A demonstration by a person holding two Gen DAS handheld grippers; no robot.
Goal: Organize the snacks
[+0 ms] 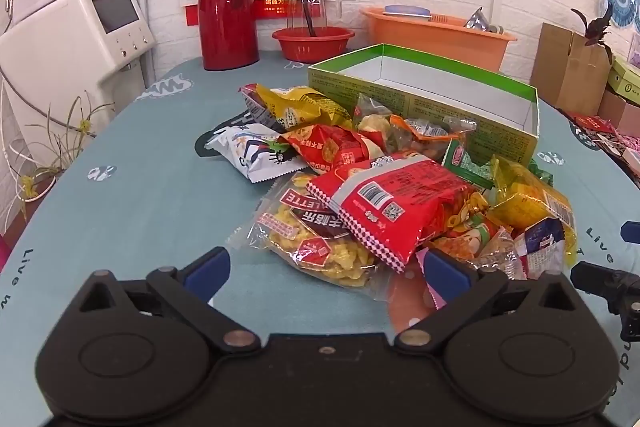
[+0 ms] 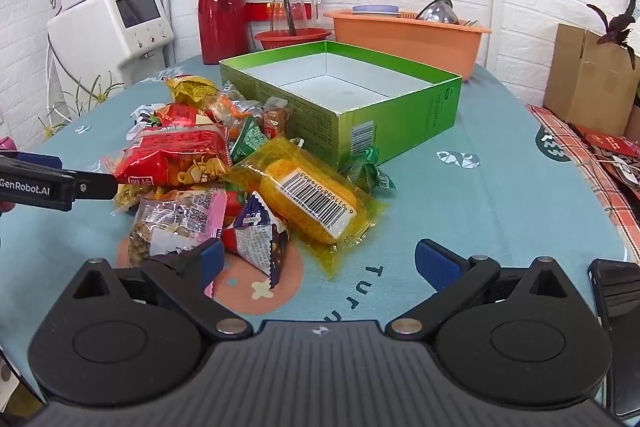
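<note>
A pile of snack packets lies on the teal tablecloth in front of an open green box (image 1: 500, 115) that shows empty inside (image 2: 340, 87). My left gripper (image 1: 326, 269) is open and empty, just short of a clear packet of yellow snacks (image 1: 320, 247) and a red packet (image 1: 396, 207). My right gripper (image 2: 320, 263) is open and empty, its left finger beside a pink-edged packet (image 2: 176, 223) and a small purple-white packet (image 2: 260, 239). A yellow packet with a barcode (image 2: 312, 195) lies ahead of it. The left gripper (image 2: 52, 183) shows at the right wrist view's left edge.
A red thermos (image 1: 228, 11), a glass jug in a red bowl (image 1: 312, 39) and an orange basin (image 1: 432, 35) stand at the back. A white appliance (image 1: 72, 43) is at the left. Cardboard boxes (image 2: 592, 75) and a red checked cloth (image 2: 580, 147) are at the right.
</note>
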